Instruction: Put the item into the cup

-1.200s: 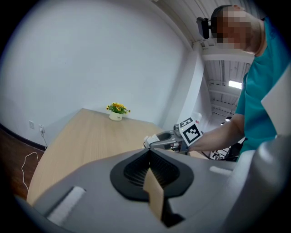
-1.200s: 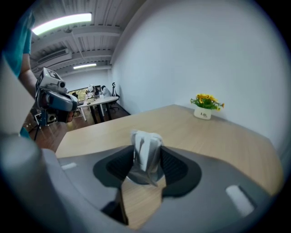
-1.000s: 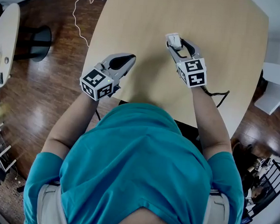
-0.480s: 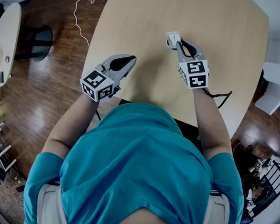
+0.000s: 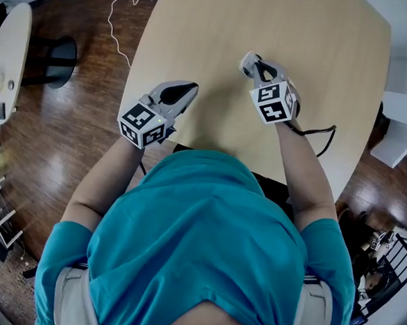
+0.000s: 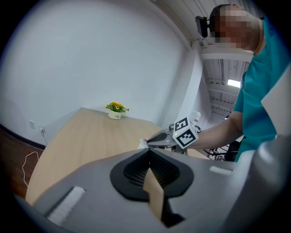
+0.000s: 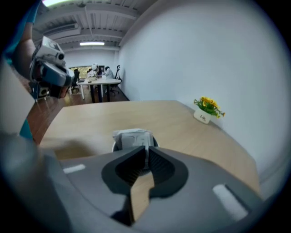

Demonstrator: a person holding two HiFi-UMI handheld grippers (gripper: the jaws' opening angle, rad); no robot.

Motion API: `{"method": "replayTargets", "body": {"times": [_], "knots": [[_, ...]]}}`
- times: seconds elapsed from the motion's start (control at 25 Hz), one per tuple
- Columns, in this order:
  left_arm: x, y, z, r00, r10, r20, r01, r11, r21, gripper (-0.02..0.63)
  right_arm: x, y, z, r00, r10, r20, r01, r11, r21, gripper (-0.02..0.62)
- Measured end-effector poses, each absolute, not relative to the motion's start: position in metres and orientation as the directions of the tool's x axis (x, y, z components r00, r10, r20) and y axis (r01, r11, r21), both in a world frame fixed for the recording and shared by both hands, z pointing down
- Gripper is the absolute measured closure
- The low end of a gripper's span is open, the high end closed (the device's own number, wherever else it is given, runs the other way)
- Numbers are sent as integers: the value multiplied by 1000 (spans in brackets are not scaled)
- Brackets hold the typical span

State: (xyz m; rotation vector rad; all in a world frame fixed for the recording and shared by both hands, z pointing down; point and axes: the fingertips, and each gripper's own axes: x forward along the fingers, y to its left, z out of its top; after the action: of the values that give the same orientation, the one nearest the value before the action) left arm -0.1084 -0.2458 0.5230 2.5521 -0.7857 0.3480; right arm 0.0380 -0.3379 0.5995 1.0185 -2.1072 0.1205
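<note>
Comparing with a second ago, the right gripper (image 5: 250,62) has drawn its jaws in from wide apart to nearly together, and they are closing at this moment. Its marker cube has tipped up and swung a little toward the table's (image 5: 213,27) left edge, so the tool now stands more steeply over the same spot. The left gripper (image 5: 187,90) has stayed by the near left corner.

In the right gripper view the tips meet on the thin near edge of a white packet (image 7: 132,137), and the pads press on it from both sides. The packet is crumpled and stands upright out of a cup (image 7: 114,145), with its upper part well above the rim. Its lower part is behind the jaws, so it cannot be told whether it rests on the cup's bottom. The cup sits on the table near the middle, well in from every edge. From the head view the tips cover most of both things. A small flower pot (image 7: 203,116) stands at the far edge, by the wall, well apart from the cup.

The left gripper has its jaws pressed together with nothing between them. It points across the table toward the right gripper, well apart from the cup.
</note>
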Motion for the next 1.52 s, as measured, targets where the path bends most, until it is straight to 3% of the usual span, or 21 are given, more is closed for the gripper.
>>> {"method": "replayTargets", "body": {"times": [0.24,0.36,0.76,0.96,1.24,1.52], "knots": [[-105,-244,523,806,-470,359,-582,-740,337,601,33,-337,608,-357,-612,706,-664,698,270,564],[-108,-246,521,806,-474,356,-583,-739,338,601,30,-340,587,-395,-633,666,-698,678,230,507],[-113,-256,505,800,-508,320,-598,-726,341,601,71,-322,517,-558,-700,446,-810,575,-111,483],[-120,-257,481,754,-585,298,-657,-680,325,601,134,-298,483,-583,-742,329,-812,525,-254,589],[-131,-229,436,712,-659,241,-701,-647,300,601,187,-259,454,-590,-768,247,-800,516,-308,595],[-193,-159,403,761,-629,159,-647,-717,259,601,145,-173,403,-511,-847,146,-845,464,-267,595]]}}
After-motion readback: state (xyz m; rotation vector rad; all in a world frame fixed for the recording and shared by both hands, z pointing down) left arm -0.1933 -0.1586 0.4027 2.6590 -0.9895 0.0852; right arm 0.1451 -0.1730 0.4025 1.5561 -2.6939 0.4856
